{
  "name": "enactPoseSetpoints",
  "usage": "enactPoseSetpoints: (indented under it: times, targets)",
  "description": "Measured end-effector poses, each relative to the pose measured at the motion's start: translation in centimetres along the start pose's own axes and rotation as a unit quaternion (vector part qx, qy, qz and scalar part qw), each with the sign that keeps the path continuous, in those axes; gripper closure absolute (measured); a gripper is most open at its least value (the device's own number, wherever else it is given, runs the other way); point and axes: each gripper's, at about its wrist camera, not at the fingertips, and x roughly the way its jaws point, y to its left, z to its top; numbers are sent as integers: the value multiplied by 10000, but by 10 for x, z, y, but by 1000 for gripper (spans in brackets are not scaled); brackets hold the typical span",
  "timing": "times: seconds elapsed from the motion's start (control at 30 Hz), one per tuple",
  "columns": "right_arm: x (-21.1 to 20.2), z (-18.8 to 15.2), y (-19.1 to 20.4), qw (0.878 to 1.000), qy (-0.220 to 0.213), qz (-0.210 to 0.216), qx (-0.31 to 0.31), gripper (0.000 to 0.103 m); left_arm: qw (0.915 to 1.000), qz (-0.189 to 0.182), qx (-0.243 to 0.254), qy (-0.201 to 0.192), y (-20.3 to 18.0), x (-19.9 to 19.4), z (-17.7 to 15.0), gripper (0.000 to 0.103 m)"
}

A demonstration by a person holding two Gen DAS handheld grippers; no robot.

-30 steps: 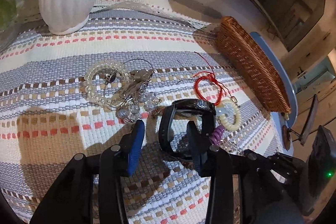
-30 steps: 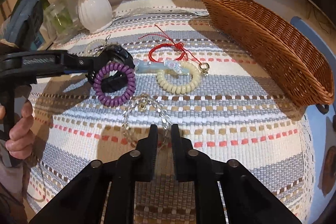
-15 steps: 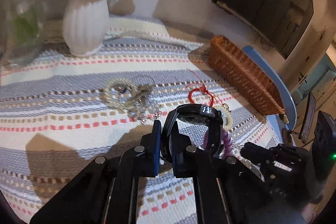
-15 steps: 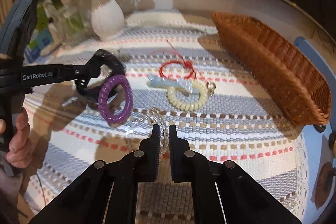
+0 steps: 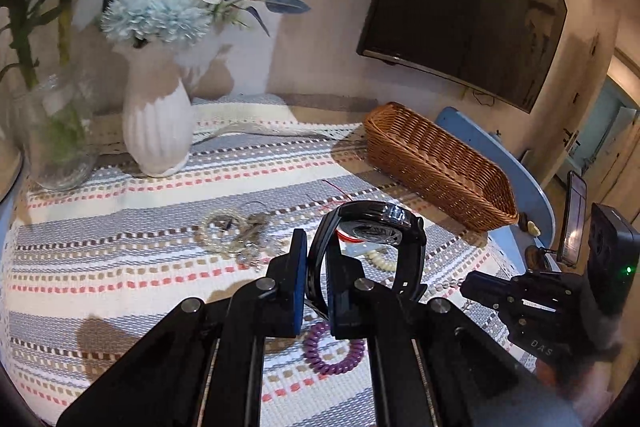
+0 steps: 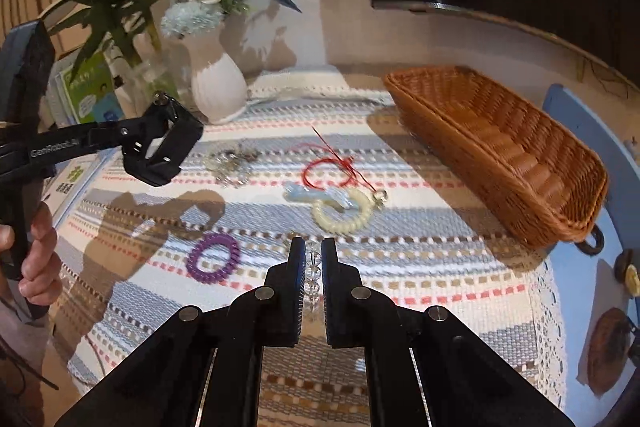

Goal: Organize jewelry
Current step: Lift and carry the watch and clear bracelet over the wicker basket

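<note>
The black watch [image 5: 372,239] hung clear above the striped surface [image 5: 120,227], your left gripper [image 5: 316,279] with jaws clamped on its strap, your right gripper [image 6: 311,269] pinching the clear bead strand [image 6: 313,267]; both likely needed carrying to the wicker basket [image 6: 504,147].

- left hand-held gripper [image 5: 316,281] is clamped on the strap of a black watch [image 5: 376,227], which is up off the cloth [image 5: 120,259]
- purple coil band [image 5: 334,353] lies on the cloth right below the fingers
- clear bead tangle [image 5: 236,233] sits further back, cream coil [image 5: 380,259] peeks out behind the watch
- wicker basket [image 5: 436,163] at the right, white vase [image 5: 156,123] back left
- right hand-held gripper [image 5: 480,287] pokes in from the right
</note>
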Motion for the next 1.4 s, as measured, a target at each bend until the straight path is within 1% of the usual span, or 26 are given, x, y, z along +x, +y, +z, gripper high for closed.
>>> enactPoseSetpoints:
  times: [0.1, 0.2, 0.33, 0.4, 0.43, 0.57, 0.67, 0.77, 0.8, 0.93, 1.03, 1.17, 1.23, 1.3, 1.33, 1.37, 1.4]
  targets:
    - [-2, -2, -14, 9996, 74, 182, 197, 95, 10000, -63, -22, 45, -5, 7, -2, 96]
    - [-11, 2, -28, 9987, 26, 325, 402, 95, 9999, -103, 34, 56, -12, 10, 2, 96]
    - [-31, 14, -39, 9980, -182, 290, 532, 95, 9994, -292, 204, 49, -30, 17, 19, 96]
    - [-41, 22, -46, 9976, -323, 192, 582, 95, 9989, -353, 308, 26, -41, 24, 32, 96]
    - [-47, 27, -52, 9970, -421, 69, 646, 95, 9986, -380, 375, 20, -48, 28, 39, 96]
    - [-58, 45, -74, 9941, -692, -134, 825, 95, 9967, -545, 593, 59, -78, 61, 73, 96]
    - [-58, 62, -98, 9910, -820, -320, 1013, 95, 9954, -710, 627, 128, -97, 91, 97, 96]
    - [-52, 75, -119, 9871, -885, -626, 1182, 95, 9945, -768, 690, 179, -114, 120, 113, 96]
    - [-48, 80, -127, 9858, -894, -669, 1258, 95, 9941, -805, 689, 223, -120, 133, 117, 96]
    - [-27, 87, -154, 9825, -784, -736, 1524, 95, 9941, -779, 679, 335, -134, 176, 127, 96]
    - [-12, 80, -174, 9807, -590, -604, 1764, 95, 9936, -797, 650, 472, -143, 204, 128, 96]
    - [7, 74, -192, 9772, -289, -714, 1977, 95, 9926, -670, 823, 596, -155, 225, 123, 96]
    - [13, 71, -197, 9764, -192, -742, 2018, 93, 9921, -602, 890, 640, -158, 231, 118, 95]
    - [18, 69, -199, 9764, -106, -855, 1981, 92, 9923, -545, 885, 670, -157, 237, 116, 91]
    - [20, 68, -199, 9765, -54, -932, 1943, 92, 9929, -517, 835, 676, -155, 239, 116, 86]
    - [21, 68, -199, 9766, -17, -973, 1916, 90, 9931, -513, 802, 682, -153, 240, 116, 76]
    - [23, 67, -198, 9770, 29, -980, 1896, 79, 9934, -505, 784, 668, -152, 239, 116, 66]
